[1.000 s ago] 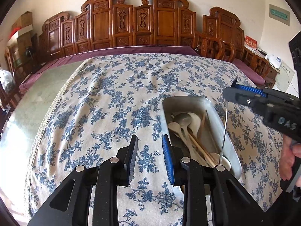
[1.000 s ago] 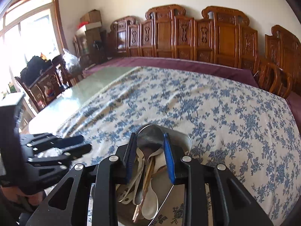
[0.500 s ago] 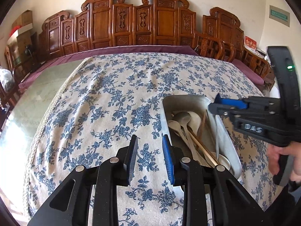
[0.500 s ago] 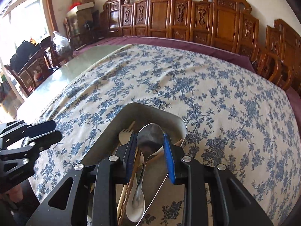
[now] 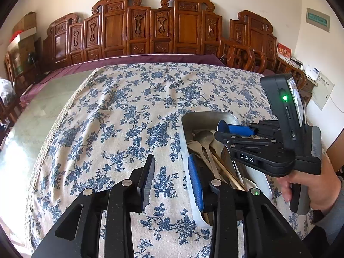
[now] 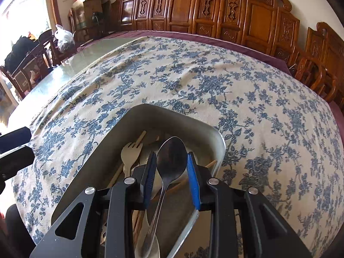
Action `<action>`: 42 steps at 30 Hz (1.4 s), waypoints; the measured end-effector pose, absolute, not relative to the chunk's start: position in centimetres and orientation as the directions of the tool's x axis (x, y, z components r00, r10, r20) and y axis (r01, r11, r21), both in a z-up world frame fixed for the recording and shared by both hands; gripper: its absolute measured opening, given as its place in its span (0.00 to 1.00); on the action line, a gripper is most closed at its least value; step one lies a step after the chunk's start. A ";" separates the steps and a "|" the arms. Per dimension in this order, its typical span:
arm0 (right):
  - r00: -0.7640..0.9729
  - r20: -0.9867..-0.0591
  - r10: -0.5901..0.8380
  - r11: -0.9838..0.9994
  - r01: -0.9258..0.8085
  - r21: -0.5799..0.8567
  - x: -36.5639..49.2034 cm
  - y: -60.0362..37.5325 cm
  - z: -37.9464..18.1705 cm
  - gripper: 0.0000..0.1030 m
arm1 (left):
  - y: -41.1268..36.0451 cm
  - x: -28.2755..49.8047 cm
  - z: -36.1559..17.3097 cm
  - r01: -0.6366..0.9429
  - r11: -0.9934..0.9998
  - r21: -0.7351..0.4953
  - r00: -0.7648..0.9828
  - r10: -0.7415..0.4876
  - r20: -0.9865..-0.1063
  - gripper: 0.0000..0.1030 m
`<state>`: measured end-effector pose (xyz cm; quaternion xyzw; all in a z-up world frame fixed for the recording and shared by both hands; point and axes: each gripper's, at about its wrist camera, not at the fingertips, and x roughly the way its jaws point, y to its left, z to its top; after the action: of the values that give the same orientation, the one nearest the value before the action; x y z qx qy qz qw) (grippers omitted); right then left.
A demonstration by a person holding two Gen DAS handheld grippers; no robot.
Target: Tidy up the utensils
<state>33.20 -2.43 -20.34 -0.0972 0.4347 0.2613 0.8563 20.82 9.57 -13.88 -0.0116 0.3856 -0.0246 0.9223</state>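
A metal tray (image 5: 187, 120) (image 6: 163, 116) lies on the flowered tablecloth and holds spoons, a pale fork (image 6: 130, 152) and wooden chopsticks (image 5: 225, 169). My right gripper (image 6: 169, 172) is down inside the tray, jaws open, with a metal spoon (image 6: 172, 157) lying between them; whether the pads touch it I cannot tell. In the left wrist view the right gripper (image 5: 223, 129) reaches over the tray from the right. My left gripper (image 5: 172, 180) is open and empty, low over the cloth at the tray's left rim.
The blue-flowered tablecloth (image 5: 129, 111) covers a long table with a bare glass strip (image 5: 32, 118) on the left. Carved wooden chairs (image 5: 161, 25) line the far side. A wall and shelf stand at the right.
My right gripper has come down into the tray with the metal spoon, which now lies among the other utensils. My left gripper has stayed still.
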 end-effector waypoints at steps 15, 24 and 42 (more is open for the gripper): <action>0.512 -0.759 0.403 0.826 -0.560 0.061 32.2 -1.8 -19.3 0.29 | 10.0 20.9 -14.9 0.026 0.999 -0.040 0.687 -0.047 -0.725 0.33; 0.563 -0.713 0.419 0.846 -0.528 0.081 30.3 -4.7 -16.1 0.44 | 9.9 19.9 -14.1 0.016 0.999 -0.041 0.693 -0.041 -0.720 0.37; 0.688 -0.659 0.303 0.940 -0.330 0.089 21.0 -15.0 -12.4 0.98 | 6.7 16.9 -11.4 0.002 0.999 -0.033 0.703 -0.025 -0.711 0.93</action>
<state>21.02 -15.00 -12.42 -0.0184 0.3551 0.1723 0.9186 16.89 6.66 -11.45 -0.0150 0.3853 -0.0074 0.9226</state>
